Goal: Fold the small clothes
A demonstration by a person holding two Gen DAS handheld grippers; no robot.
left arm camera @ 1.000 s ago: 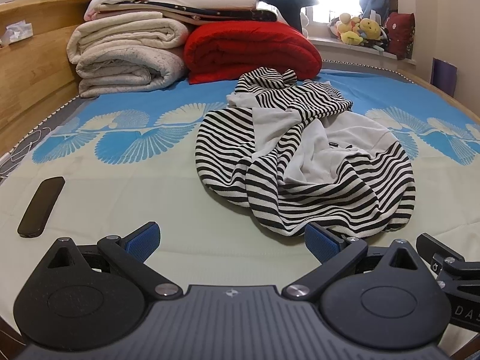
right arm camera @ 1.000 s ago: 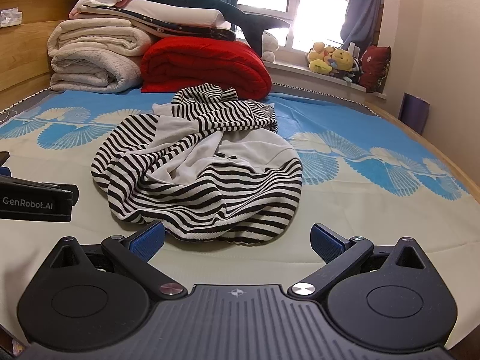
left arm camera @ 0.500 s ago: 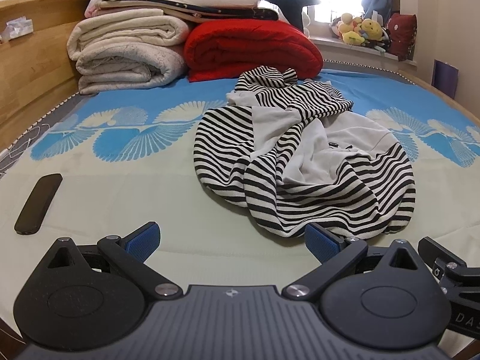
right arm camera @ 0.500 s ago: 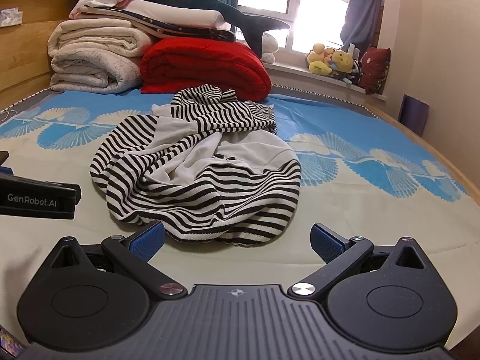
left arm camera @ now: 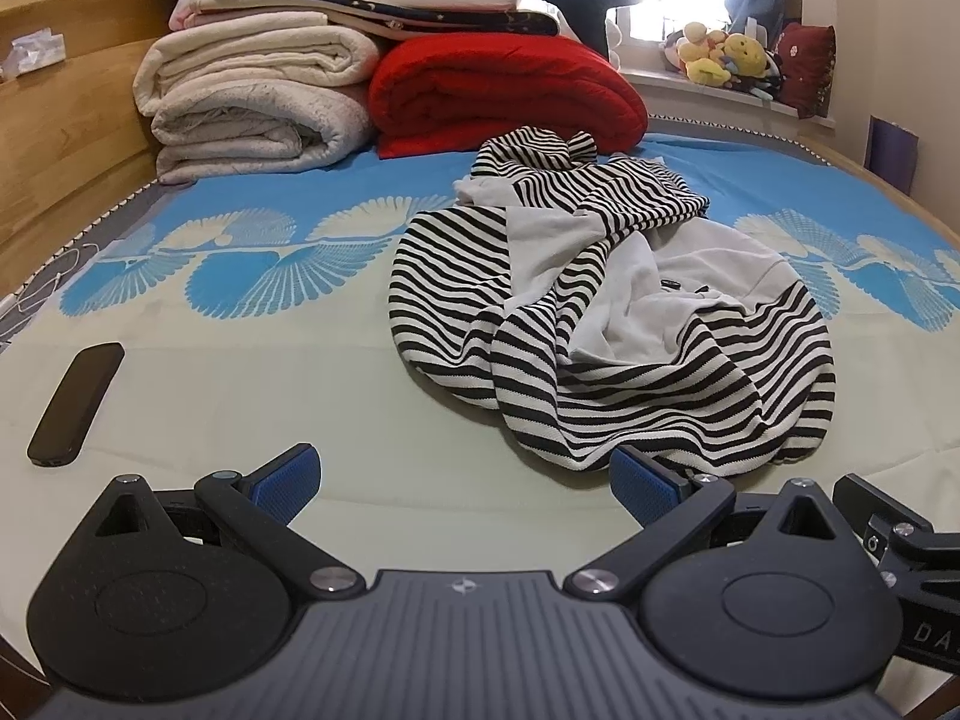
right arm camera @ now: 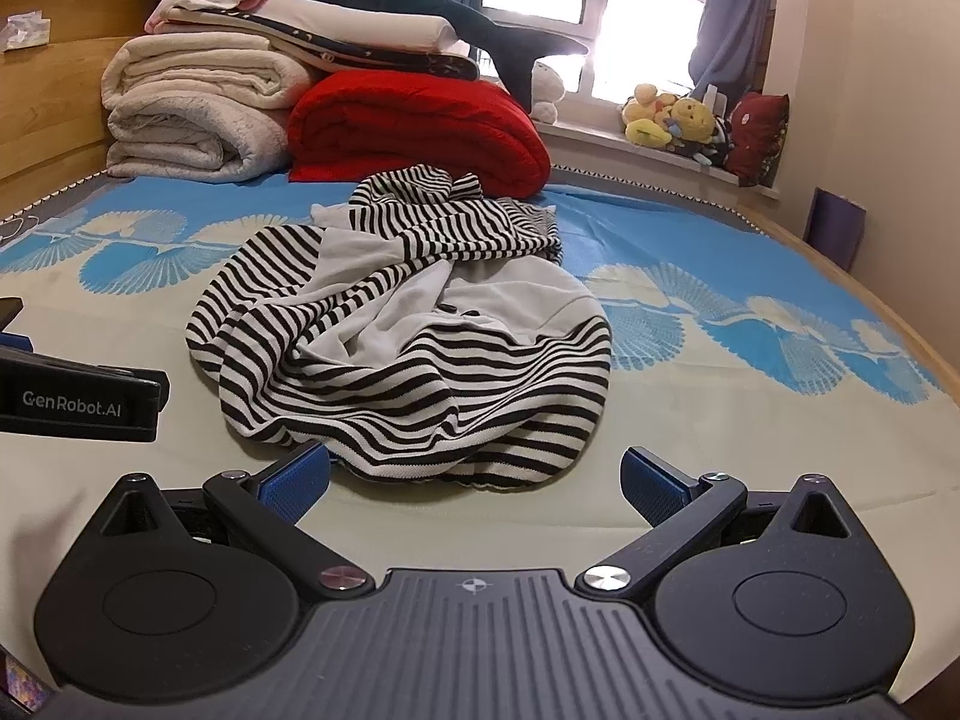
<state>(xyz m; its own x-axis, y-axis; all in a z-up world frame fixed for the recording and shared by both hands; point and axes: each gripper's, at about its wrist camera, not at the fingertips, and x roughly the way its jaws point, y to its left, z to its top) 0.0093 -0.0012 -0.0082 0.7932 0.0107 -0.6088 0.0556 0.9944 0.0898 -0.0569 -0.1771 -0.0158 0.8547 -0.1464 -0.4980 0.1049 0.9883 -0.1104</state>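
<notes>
The black-and-white striped garment (left arm camera: 606, 324) lies in a crumpled heap on the bed (left arm camera: 240, 396), roughly mid-mattress, with its pale inner lining turned up in places and a sleeve-like fold draped across the top. No fold has been made yet, so the job looks to be at its opening step: the approach before the first grasp.

The left claw (left arm camera: 465, 474) is spread wide and empty. In its own view the heap sits at about 1 o'clock, with the near hem just beside the right-hand blue pad (left arm camera: 645, 483); whether they touch I cannot tell. The right claw (right arm camera: 474, 477) is equally wide and holds nothing. Seen from there the heap lies at 12 o'clock, its hem close to the left-hand pad (right arm camera: 294, 480).

The next move, as I judge it, calls for each claw to pick an edge or corner of the hem, close on a single layer and draw the cloth out flat before any folding. A dark phone-like slab (left arm camera: 75, 402) lies at 10 o'clock of the left view, well apart from the cloth. Folded blankets (left arm camera: 258, 96) and a red quilt (left arm camera: 504, 96) are stacked at the far end.
</notes>
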